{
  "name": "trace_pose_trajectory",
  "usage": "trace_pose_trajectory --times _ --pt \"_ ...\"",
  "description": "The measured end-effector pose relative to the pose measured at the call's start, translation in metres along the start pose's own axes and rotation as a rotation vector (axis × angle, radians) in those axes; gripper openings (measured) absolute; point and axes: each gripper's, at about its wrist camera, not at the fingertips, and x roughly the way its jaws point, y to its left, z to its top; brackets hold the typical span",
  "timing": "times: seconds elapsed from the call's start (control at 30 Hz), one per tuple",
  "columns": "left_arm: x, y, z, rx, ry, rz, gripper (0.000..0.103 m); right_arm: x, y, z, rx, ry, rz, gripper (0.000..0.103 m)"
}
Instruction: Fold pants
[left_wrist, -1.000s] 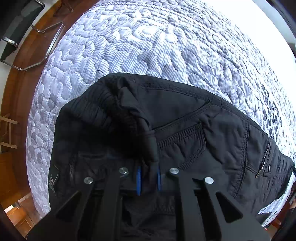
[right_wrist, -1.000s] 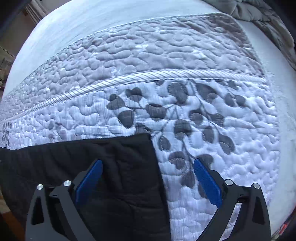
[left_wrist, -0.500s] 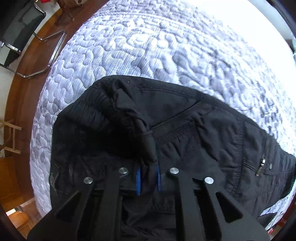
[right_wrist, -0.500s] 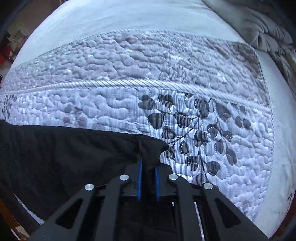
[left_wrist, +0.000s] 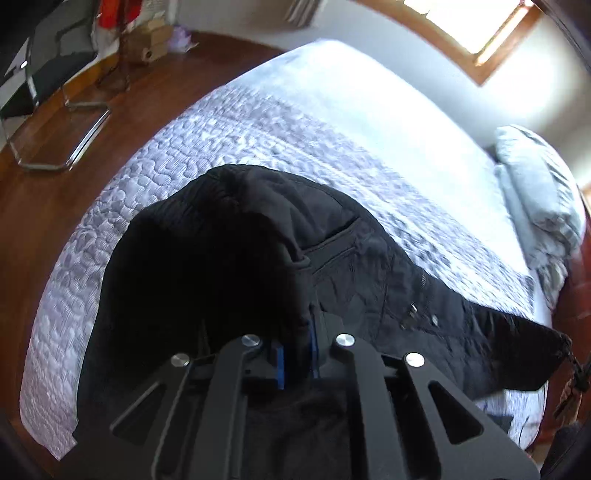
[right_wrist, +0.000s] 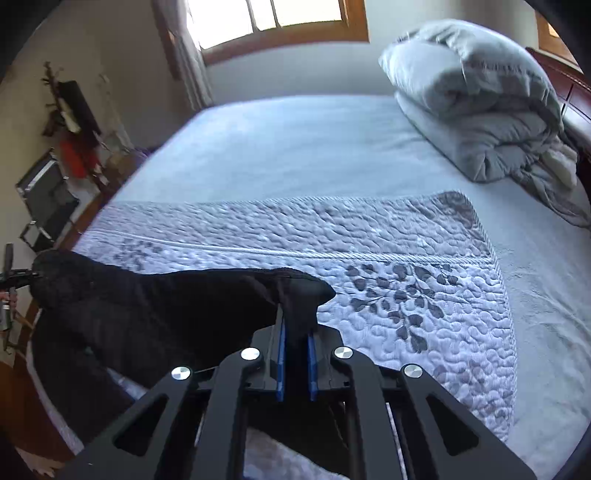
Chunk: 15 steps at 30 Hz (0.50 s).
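Both ends of the black pants (left_wrist: 229, 273) now hang lifted off the quilted bedspread (right_wrist: 388, 266), left gripper (left_wrist: 295, 350) pinching the waistband, right gripper (right_wrist: 295, 354), spread a second ago, clamped on the hem, so a hem-to-waist fold looks imminent.

— What sort of room is this?

— A bedroom in a home. A wide bed (right_wrist: 295, 147) fills the middle of the frame, a quilted coverlet (right_wrist: 369, 240) across its lower part.

— Anything else?

— A bundled grey duvet (right_wrist: 480, 110) at upper right, a wood-framed window (right_wrist: 277, 22) at top, a wooden floor (left_wrist: 74, 147) and a metal-framed chair (left_wrist: 44, 74) at upper left.
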Motion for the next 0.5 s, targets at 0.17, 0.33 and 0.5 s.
trace_pose_trajectory --times 0.17,0.33,0.5 --pt "-0.05 0.01 -0.05 0.051 -0.062 -0.106 0.008 -0.052 0.01 -0.051 0.014 -0.091 -0.004 0.009" --pt "-0.081 0.041 -0.098 0.052 -0.122 -0.191 0.008 -0.097 0.004 -0.105 0.098 -0.168 0.006 0.009" --pt "-0.092 0.083 -0.152 0.007 -0.147 -0.232 0.01 -0.119 -0.009 -0.165 0.227 -0.154 0.008 0.009"
